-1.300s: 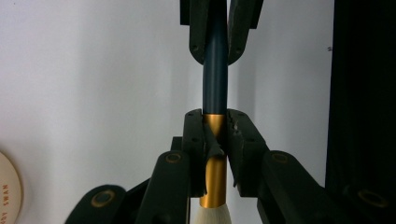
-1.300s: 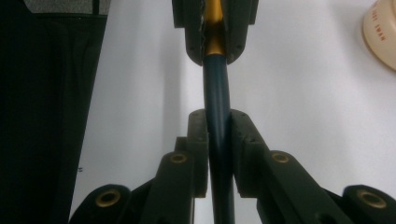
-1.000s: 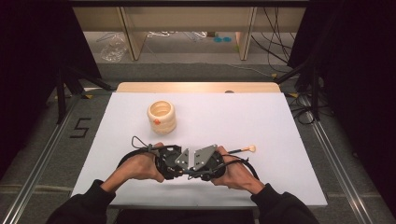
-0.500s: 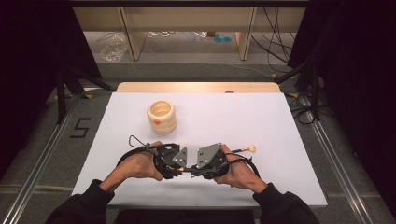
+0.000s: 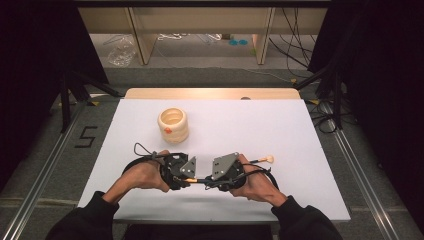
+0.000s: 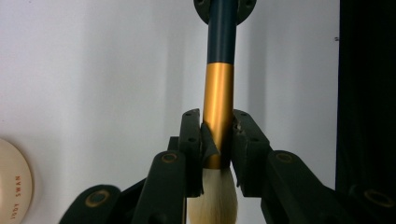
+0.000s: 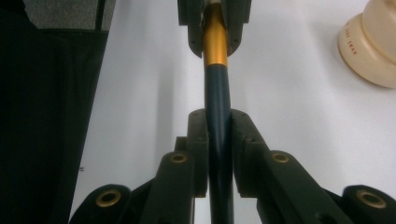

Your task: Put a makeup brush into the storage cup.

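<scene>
While both grippers clamp one brush (image 6: 219, 100) just in front of the jar (image 5: 173, 124), the left gripper (image 6: 218, 135) grips its gold ferrule and the right gripper (image 7: 218, 135) its dark handle. The left jaws have just been closing, so any pull should probably stay straight along the handle. The jar reads "JUDY SWAN".

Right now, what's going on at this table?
A person holds one brush between two handheld grippers above the white table. The left gripper clamps its gold ferrule just above the pale bristles; its jaws have just been closing. The right gripper is shut on the dark blue handle. A cream ribbed jar stands apart, farther back.
</scene>
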Action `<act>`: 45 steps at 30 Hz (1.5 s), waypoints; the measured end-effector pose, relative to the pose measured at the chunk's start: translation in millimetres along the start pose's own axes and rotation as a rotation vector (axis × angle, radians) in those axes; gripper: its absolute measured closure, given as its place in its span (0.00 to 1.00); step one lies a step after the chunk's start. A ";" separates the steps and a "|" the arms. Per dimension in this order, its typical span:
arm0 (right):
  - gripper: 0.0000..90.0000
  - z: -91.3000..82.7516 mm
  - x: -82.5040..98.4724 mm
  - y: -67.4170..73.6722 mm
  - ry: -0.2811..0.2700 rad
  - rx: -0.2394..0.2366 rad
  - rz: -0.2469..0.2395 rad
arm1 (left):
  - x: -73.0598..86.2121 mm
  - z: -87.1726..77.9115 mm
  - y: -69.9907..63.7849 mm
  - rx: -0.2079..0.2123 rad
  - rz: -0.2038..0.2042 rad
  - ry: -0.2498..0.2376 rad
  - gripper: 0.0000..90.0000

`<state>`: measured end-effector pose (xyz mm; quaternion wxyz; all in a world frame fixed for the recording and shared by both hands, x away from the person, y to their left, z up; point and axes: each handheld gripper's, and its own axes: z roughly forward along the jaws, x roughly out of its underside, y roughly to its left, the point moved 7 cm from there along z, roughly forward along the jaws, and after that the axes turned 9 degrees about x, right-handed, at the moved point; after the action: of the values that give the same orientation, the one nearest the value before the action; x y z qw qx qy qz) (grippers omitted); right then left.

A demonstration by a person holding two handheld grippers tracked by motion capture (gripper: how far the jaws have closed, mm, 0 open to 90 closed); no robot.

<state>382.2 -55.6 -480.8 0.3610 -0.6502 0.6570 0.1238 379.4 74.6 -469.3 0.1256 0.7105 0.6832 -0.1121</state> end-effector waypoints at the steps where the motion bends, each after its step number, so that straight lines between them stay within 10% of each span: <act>1: 0.89 0.3 0.6 0.7 0.008 -0.001 -0.006 | -0.7 -0.2 -0.7 -0.002 -0.001 0.000 0.85; 32: 0.89 5.4 -2.0 8.7 0.036 0.012 -0.053 | -17.0 -0.3 -6.8 0.019 -0.020 -0.040 0.85; 45: 0.89 -4.5 2.5 -8.1 0.007 0.072 0.011 | -14.2 -43.8 11.7 -0.147 -0.106 -0.222 0.64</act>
<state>388.7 -61.4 -476.7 0.3812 -0.6335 0.6659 0.0999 390.0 75.3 -423.1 0.2461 0.6457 0.7080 -0.1460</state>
